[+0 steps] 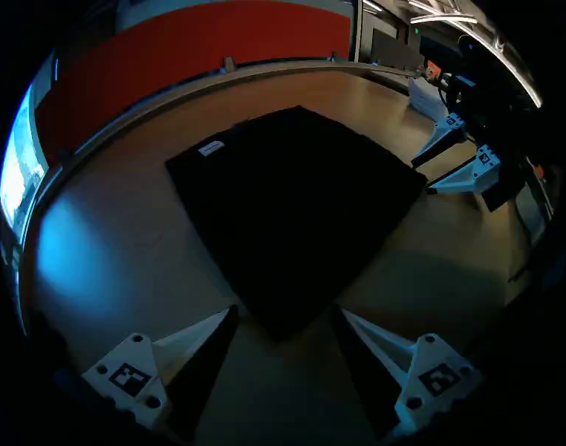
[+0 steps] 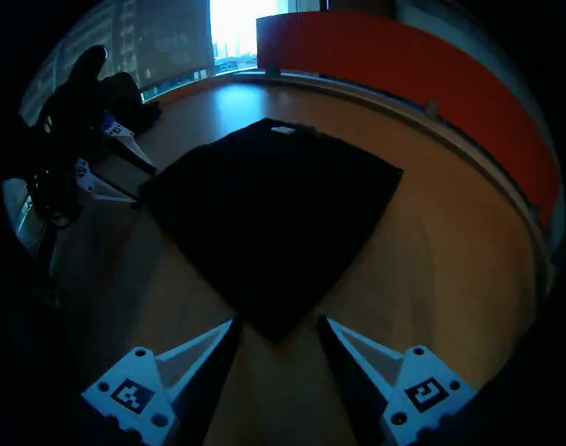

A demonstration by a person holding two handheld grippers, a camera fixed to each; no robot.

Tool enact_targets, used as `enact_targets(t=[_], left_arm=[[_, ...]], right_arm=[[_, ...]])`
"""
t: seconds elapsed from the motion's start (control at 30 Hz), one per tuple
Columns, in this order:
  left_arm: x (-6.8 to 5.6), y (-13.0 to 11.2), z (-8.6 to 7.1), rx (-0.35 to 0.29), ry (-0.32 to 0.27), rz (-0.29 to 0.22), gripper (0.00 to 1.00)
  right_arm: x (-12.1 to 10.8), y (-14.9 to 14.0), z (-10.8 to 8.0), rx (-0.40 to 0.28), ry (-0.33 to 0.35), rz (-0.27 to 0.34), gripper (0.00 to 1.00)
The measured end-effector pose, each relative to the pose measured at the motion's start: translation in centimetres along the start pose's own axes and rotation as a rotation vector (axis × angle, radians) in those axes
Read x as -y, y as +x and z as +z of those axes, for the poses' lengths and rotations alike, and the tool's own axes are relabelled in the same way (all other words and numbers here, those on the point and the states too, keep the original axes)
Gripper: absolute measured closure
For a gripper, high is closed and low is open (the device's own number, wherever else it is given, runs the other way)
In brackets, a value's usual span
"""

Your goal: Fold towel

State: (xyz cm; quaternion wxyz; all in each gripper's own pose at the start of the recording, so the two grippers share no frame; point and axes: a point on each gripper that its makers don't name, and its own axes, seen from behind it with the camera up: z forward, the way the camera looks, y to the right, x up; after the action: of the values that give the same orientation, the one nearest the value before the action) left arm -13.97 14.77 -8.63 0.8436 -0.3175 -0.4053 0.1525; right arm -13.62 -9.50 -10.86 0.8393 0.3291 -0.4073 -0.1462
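Judged barely begun. Finds the dark towel [image 1: 298, 193] flat on the table [image 1: 119, 245], one corner reaching between the wide-open jaws of the left gripper [image 1: 284, 312], another between those of the right gripper [image 2: 277, 321]. Grips nothing; leaves all folding undone.

Dim frames; an overexposed bright window [image 2: 238, 30] casts blue glare on the brown wooden counter [image 2: 446, 238], with fisheye-curved edges.

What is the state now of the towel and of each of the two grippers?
Towel: lying flat on the table, not gripped.
Left gripper: open, one towel corner between its fingers.
Right gripper: open, another towel corner between its fingers.
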Motion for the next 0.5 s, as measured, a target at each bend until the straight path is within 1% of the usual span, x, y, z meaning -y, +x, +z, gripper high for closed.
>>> enact_targets(t=[0.13, 0.2, 0.47, 0.5], left_arm=[[-0.14, 0.05, 0.07, 0.005, -0.003, 0.004, 0.17], [-0.19, 0.06, 0.1, 0.007, -0.004, 0.004, 0.18], [-0.23, 0.07, 0.14, 0.006, -0.002, 0.001, 0.19], [-0.22, 0.07, 0.14, 0.006, -0.002, 0.001, 0.19]], right_arm=[[-0.36, 0.01, 0.12, 0.004, -0.007, -0.001, 0.38], [-0.47, 0.06, 0.16, 0.006, -0.009, -0.001, 0.41], [-0.21, 0.15, 0.13, 0.02, -0.002, -0.023, 0.43], [-0.17, 0.16, 0.14, 0.02, 0.001, -0.025, 0.45]])
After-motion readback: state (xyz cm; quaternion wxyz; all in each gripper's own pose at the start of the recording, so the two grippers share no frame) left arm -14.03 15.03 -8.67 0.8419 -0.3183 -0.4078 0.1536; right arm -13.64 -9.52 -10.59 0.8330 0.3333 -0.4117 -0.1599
